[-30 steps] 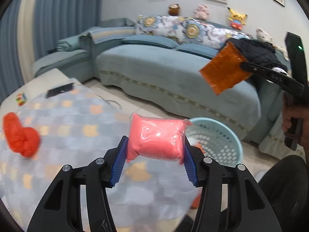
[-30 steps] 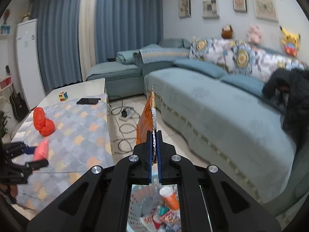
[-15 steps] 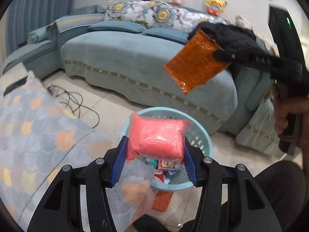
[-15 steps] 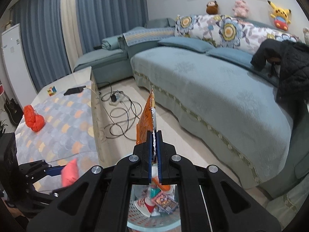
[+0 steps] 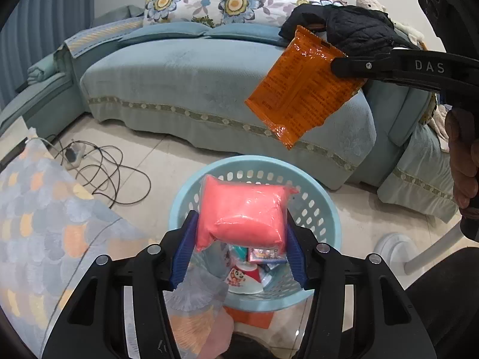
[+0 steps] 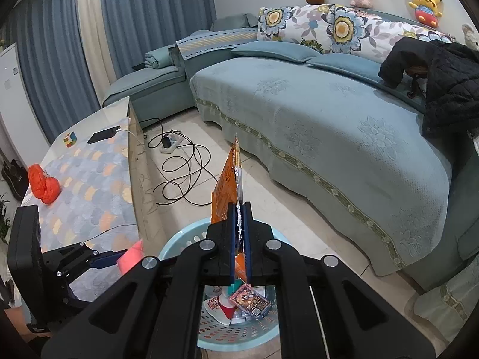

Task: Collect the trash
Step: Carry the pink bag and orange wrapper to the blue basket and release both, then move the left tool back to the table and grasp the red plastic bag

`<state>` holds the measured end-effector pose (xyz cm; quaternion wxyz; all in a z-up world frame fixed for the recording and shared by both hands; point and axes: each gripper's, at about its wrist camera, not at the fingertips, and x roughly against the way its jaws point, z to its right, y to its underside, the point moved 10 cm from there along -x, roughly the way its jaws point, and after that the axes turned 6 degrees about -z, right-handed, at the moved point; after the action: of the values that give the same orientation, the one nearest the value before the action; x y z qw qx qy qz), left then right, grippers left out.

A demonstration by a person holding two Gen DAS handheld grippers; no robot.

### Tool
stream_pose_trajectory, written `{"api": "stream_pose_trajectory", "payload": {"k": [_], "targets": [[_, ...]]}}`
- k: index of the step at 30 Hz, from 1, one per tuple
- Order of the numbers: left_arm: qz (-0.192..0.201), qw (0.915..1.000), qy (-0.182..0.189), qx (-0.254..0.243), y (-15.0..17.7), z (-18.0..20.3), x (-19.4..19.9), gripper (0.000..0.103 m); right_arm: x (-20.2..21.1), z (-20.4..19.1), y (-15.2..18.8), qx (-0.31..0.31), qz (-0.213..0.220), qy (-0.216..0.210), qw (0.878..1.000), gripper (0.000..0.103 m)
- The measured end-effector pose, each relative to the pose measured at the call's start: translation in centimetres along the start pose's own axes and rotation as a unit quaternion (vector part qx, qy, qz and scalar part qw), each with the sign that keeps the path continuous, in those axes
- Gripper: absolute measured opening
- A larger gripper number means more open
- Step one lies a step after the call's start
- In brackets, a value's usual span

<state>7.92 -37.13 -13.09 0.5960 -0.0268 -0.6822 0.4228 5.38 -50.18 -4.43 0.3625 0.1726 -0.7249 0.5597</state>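
My left gripper (image 5: pixel 242 227) is shut on a pink plastic packet (image 5: pixel 244 209) and holds it above the light blue basket (image 5: pixel 326 206), which holds several pieces of trash. My right gripper (image 6: pixel 239 227) is shut on an orange foil wrapper (image 6: pixel 227 185), seen edge-on, also above the basket (image 6: pixel 173 245). In the left wrist view the wrapper (image 5: pixel 302 86) hangs above and beyond the basket from the right gripper (image 5: pixel 338 65). The left gripper (image 6: pixel 119 258) with the pink packet (image 6: pixel 131 255) shows at the left of the right wrist view.
A table with a scale-patterned cloth (image 6: pixel 89 185) stands left of the basket, bearing an orange crumpled bag (image 6: pixel 43 184), a phone (image 6: pixel 103 134) and a cube (image 6: pixel 69 140). Cables (image 6: pixel 179 173) lie on the floor. A blue sofa (image 6: pixel 329 119) with a black jacket (image 6: pixel 434 83) runs behind.
Both grippers have moved from over the table toward the basket and tilted down. The pink packet and the orange wrapper now hang above the basket, still gripped.
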Motion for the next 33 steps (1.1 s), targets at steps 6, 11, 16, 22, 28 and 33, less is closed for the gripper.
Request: {"api": "stream_pose_trajectory", "payload": {"k": [6,11,16,22,28,33], "targets": [[-0.004,1.0,-0.003,0.007,-0.3,-0.1,-0.3,0.056,-0.4,0.3,0.2,-0.009,-0.006,-0.005,1.0,0.005],[-0.004,0.9999,-0.008,0.009,-0.6,-0.1,-0.1,0.061,-0.6,0.7,0.2,-0.018,-0.007,-0.009,1.0,0.017],[0.002,0.9997,-0.021,0.009,-0.7,-1.0,1.1,0.062,-0.4,0.8,0.0,-0.03,0.001,-0.012,0.999,0.048],[-0.001,0.9978,-0.067,-0.001,0.8,-4.5,3.9,0.066,-0.7,-0.1,-0.3,-0.041,0.003,-0.027,0.999,0.054],[-0.039,0.9894,-0.135,0.039,5.4,-12.7,7.3,0.066,-1.5,-2.6,-0.5,-0.032,-0.006,-0.039,0.999,0.061],[-0.087,0.972,-0.183,0.118,10.1,-21.1,10.0,0.066,-2.5,-6.5,-0.7,-0.006,-0.019,-0.045,0.999,0.065]]}}
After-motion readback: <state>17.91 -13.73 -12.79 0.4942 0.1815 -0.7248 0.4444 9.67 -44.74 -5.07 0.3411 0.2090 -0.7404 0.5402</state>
